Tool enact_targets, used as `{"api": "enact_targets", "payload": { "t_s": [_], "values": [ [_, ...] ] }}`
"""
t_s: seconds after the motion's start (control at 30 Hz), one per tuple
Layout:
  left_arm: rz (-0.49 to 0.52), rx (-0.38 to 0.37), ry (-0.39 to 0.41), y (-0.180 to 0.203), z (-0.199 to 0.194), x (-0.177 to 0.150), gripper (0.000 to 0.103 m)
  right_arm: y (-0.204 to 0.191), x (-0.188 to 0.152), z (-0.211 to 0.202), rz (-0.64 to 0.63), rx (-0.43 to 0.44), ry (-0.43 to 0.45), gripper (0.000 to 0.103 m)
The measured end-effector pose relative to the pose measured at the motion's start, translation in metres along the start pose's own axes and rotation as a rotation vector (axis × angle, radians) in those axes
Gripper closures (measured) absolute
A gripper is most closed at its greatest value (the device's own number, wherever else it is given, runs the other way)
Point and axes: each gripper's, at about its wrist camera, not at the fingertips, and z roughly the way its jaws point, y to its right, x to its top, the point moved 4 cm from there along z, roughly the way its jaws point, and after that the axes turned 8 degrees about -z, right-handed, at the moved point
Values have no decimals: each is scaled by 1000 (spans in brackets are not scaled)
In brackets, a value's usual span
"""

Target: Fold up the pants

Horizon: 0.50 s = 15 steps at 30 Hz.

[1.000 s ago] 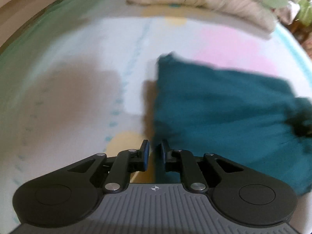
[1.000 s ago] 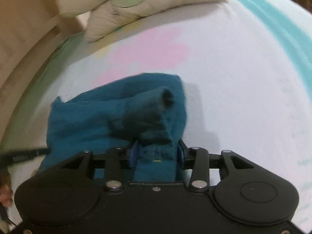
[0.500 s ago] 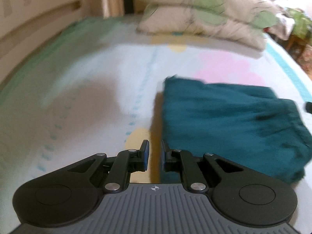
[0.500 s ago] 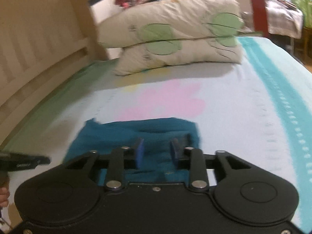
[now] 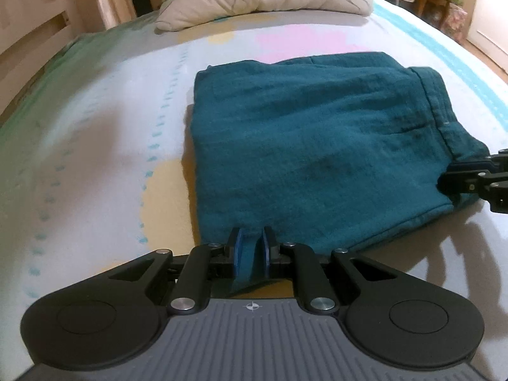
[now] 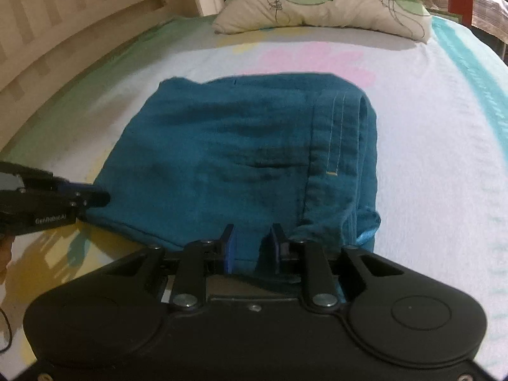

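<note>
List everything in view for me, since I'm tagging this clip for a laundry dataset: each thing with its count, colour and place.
pants: one, teal, folded into a rough rectangle on the middle of the bed, waistband on the right side
bed sheet: one, white with pink, yellow and turquoise patches, covering the bed
pillows: two, cream with green leaf print, stacked at the far end of the bed
bed frame: one, pale wood slats, along the left side
left gripper: one, black with blue pads, jaws shut on the near left edge of the pants
right gripper: one, black with blue pads, at the near right edge beside the waistband, jaws closing with cloth between them
</note>
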Motion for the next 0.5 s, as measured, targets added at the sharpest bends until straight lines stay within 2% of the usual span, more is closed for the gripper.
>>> {"api": "enact_targets", "payload": {
  "t_s": [0.13, 0.2, 0.37, 0.5],
  "values": [
    [-58, 20, -5, 0, -10, -3, 89, -5, 11, -14, 19, -15, 40, 71],
    [-83, 26, -11, 0, -18, -7, 89, -11, 11, -24, 23, -32, 67, 63],
    [-156, 27, -27, 4, -42, -20, 89, -26, 3, -43, 62, -78, 68, 62],
    [-189, 81, -41, 6, -55, -27, 89, -34, -2, -56, 73, -100, 69, 62]
  ]
}}
